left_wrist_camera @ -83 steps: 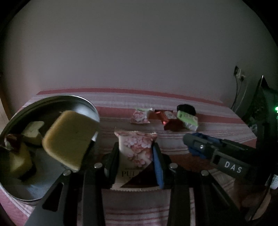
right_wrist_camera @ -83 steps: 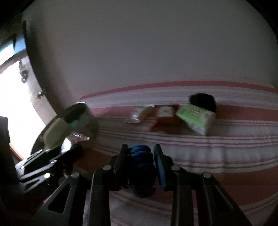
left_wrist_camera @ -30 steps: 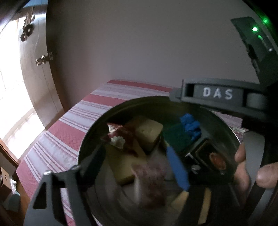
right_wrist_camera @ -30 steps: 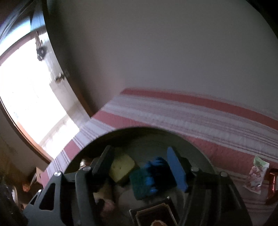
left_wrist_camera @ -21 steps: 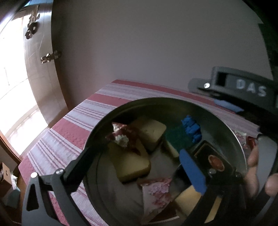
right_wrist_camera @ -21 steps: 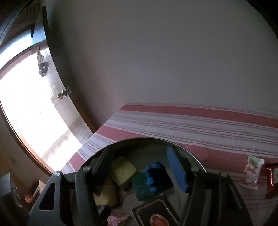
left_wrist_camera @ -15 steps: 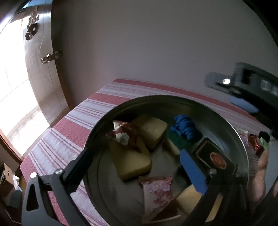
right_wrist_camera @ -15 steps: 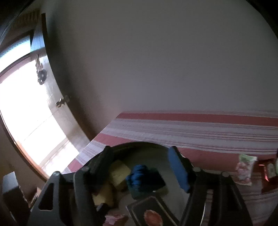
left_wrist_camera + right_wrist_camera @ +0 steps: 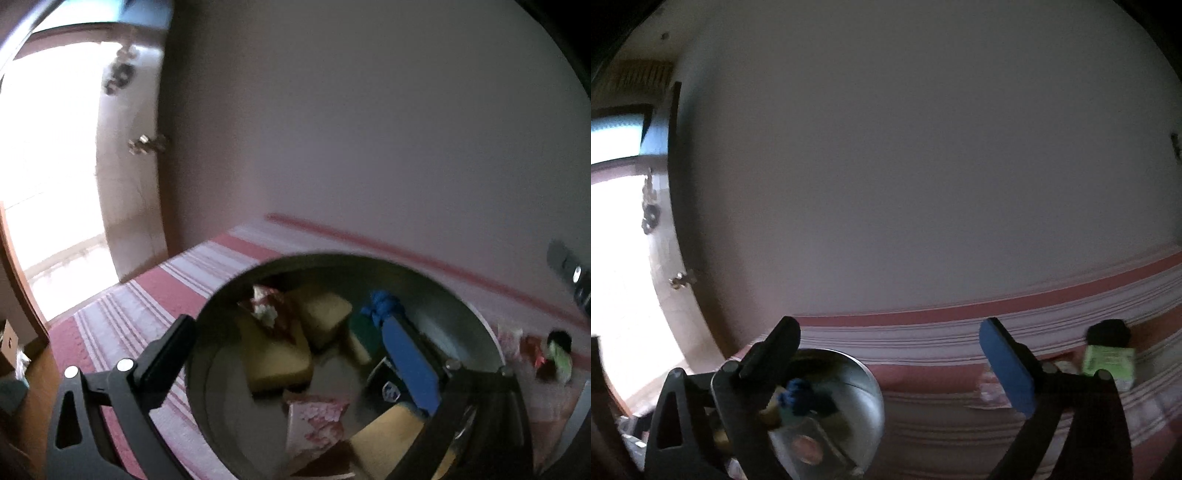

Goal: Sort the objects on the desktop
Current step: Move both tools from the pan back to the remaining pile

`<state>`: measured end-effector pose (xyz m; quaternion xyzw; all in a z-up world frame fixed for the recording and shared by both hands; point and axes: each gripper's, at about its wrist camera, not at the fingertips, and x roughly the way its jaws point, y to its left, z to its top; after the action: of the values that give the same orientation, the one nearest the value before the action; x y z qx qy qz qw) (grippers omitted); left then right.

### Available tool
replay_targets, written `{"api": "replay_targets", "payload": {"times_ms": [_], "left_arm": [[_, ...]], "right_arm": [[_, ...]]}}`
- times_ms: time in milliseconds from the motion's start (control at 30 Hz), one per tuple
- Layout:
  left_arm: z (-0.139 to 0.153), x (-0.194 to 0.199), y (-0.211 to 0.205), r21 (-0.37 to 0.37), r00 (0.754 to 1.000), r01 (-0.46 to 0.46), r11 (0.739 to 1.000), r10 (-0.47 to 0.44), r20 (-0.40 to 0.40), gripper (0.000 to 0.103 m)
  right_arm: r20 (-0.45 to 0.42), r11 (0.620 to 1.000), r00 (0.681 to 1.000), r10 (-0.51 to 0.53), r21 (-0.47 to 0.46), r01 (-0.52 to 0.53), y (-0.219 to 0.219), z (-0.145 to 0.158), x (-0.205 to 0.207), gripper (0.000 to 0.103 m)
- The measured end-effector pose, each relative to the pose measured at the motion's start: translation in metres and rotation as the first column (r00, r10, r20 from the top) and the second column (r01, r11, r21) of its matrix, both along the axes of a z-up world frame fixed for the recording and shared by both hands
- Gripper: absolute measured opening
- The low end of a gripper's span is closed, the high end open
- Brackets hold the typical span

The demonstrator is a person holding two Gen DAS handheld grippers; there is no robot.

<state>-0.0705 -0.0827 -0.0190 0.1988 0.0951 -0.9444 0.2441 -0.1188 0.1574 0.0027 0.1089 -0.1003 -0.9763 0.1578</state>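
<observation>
The left hand-held gripper (image 9: 295, 354) stands fully open and empty over the round metal bowl (image 9: 476, 325) of sorted items. The right hand-held gripper (image 9: 890, 347) is opening, nothing between its jaws. On the striped table (image 9: 942, 424), the green packet (image 9: 1108, 365) lies far right: probably light, crushable; grip its flat sides.

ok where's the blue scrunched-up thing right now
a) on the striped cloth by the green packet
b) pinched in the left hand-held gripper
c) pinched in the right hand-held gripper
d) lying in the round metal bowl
d: the blue scrunched-up thing lies inside the round metal bowl among the yellow blocks, and nothing is between the fingers of either hand-held gripper.
</observation>
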Motion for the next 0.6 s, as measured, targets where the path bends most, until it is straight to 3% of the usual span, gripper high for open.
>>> {"api": "replay_targets", "payload": {"times_ms": [367, 600], "left_arm": [[0.004, 0.015, 0.036, -0.131, 0.992, -0.033, 0.991, 0.016, -0.128, 0.102], [0.003, 0.011, 0.048, -0.124, 0.994, 0.013, 0.992, -0.026, -0.110, 0.102]], "right_arm": [[0.044, 0.995, 0.996, -0.082, 0.052, 0.080, 0.039, -0.013, -0.009, 0.100], [0.060, 0.986, 0.990, -0.127, 0.113, 0.119, 0.061, -0.017, -0.011, 0.100]]}}
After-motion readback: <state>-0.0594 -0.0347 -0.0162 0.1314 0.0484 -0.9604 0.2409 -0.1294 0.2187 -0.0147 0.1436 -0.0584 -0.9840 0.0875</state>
